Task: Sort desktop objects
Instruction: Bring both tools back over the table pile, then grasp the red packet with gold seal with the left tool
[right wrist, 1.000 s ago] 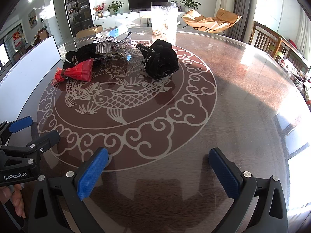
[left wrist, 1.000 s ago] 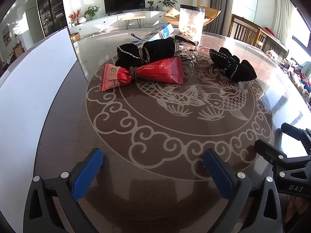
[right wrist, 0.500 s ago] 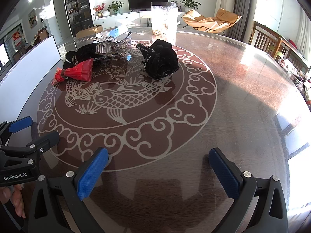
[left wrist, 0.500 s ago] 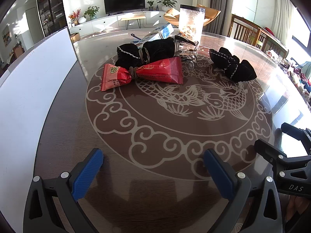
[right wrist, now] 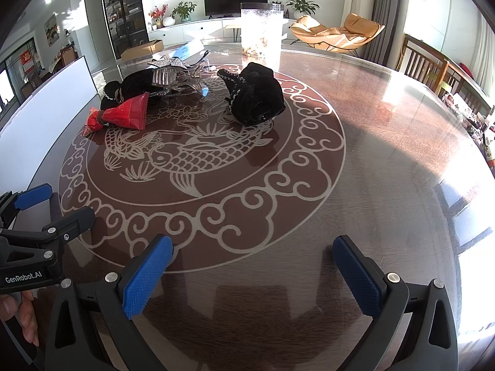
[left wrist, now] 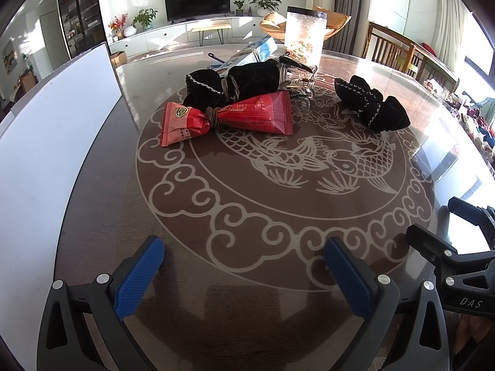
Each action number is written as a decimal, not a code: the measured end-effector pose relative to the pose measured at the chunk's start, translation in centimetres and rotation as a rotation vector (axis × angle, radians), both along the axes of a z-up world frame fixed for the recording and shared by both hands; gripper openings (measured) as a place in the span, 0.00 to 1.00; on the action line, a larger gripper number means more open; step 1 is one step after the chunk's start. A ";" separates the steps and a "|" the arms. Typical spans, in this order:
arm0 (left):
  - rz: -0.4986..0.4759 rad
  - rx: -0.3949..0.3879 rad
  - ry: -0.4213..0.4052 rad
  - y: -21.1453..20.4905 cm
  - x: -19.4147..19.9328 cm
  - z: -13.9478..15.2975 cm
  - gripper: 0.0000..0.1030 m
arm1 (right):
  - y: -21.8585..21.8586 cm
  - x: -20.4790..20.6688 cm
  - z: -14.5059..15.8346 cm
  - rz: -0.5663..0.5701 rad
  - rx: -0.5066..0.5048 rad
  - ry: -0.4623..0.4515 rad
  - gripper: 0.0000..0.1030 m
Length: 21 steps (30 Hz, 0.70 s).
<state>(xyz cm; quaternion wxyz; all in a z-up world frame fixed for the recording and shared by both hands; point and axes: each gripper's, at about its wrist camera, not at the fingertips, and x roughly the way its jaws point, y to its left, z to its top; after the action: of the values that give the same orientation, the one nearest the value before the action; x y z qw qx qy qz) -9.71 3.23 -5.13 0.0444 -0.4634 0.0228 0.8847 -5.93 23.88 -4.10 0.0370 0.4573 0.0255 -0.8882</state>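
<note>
Sunlit living-room furniture is seen behind a round brown surface (left wrist: 102,216) etched with a fish pattern. Both hand-held grippers hover low over its near edge, empty: the left hand-held gripper (left wrist: 244,266) with blue pads spread wide, the right hand-held gripper (right wrist: 252,262) likewise apart. "GenRobot.AI" and "DAS" are read on their bodies. Farther out, a red snack packet (left wrist: 229,117) lies with its long axis left to right, its print too small to read. Behind it a black pouch (left wrist: 235,82) partly hides what may be a clear hair clip (right wrist: 174,72). A second black pouch (left wrist: 371,106) lies apart to the right. A clear jar (left wrist: 304,38) stands at the back.
</note>
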 end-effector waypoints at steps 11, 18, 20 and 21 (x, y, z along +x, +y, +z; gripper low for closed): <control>0.184 0.128 -0.082 -2.5 -6.6 0.8 1.00 | 0.0 0.0 0.0 0.000 0.000 0.000 1.00; 0.362 0.128 -0.033 -2.6 -11.0 2.0 1.00 | 0.0 0.0 0.0 0.000 0.000 0.000 1.00; 0.403 0.151 -0.032 -2.6 -12.0 1.8 1.00 | 0.0 0.0 0.0 0.000 0.000 0.000 1.00; 0.420 0.150 -0.030 -2.5 -12.4 1.7 1.00 | 0.0 0.0 0.0 0.000 0.000 0.000 1.00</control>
<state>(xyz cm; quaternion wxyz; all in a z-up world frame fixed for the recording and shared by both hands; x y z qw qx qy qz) -22.09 0.69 -3.45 -0.1061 -0.4667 -0.1405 0.8667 -5.92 23.87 -4.12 0.0371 0.4573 0.0255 -0.8882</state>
